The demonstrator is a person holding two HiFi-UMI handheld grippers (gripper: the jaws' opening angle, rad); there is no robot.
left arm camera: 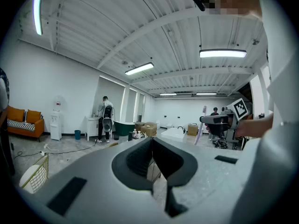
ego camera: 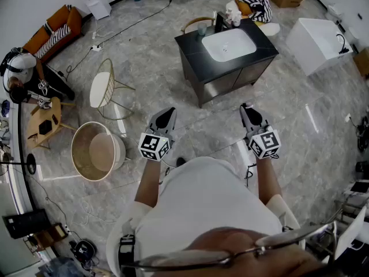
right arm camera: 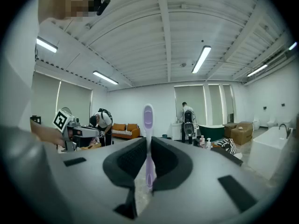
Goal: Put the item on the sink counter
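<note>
A purple toothbrush (right arm camera: 148, 139) stands upright between the jaws of my right gripper (right arm camera: 149, 146), which is shut on its handle, head upward. From the left gripper view the same toothbrush (left arm camera: 201, 125) shows held out to the right. In the head view both grippers are held out in front of the person's body, the left gripper (ego camera: 166, 113) and the right gripper (ego camera: 247, 108), above the marble floor. My left gripper (left arm camera: 152, 146) has its jaws together with nothing between them. The dark sink counter (ego camera: 190, 42) with a white basin (ego camera: 229, 44) stands some way ahead.
Bottles (ego camera: 232, 11) and a cup (ego camera: 202, 29) stand at the counter's back edge. A round white chair (ego camera: 101, 88) and a round tub (ego camera: 95, 150) sit on the floor at left. A white bathtub (ego camera: 316, 42) is at right, an orange sofa (ego camera: 55, 30) far left.
</note>
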